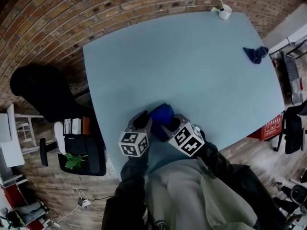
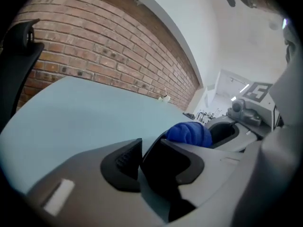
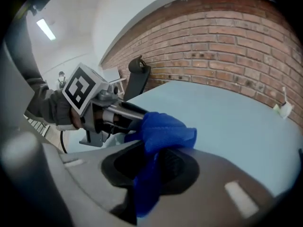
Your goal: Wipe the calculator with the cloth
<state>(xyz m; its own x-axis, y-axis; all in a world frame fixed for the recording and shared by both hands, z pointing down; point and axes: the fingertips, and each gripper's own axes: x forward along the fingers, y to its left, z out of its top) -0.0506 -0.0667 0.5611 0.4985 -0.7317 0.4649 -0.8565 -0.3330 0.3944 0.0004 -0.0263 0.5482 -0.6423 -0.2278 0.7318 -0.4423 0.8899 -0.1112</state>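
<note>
the table (image 1: pixel 192 71) is a broad, smooth, pale blue sheet, and both grippers work at its near edge, close to the person's body; a slip here could, i judge, send the calculator over that edge; the left gripper (image 1: pixel 143 120) is closed partway on a dark, flat, hard-looking thing that i take for the calculator (image 2: pixel 165 169), held edge-on between ribbed black pads (image 2: pixel 124 161); the hold looks shallow, so a firm sideways wipe could twist it loose; the right gripper (image 3: pixel 150 167) pinches the cloth (image 3: pixel 163 129), bright blue, soft and nubbly, bunched above the jaws with a tail hanging below; that tail could snag in the left jaws, or the cloth could drag free; whether the bunch touches the calculator i cannot tell; a darker crumpled cloth (image 1: pixel 255 54) and a small white cup (image 1: pixel 224 11) sit well apart, far across the table.
</note>
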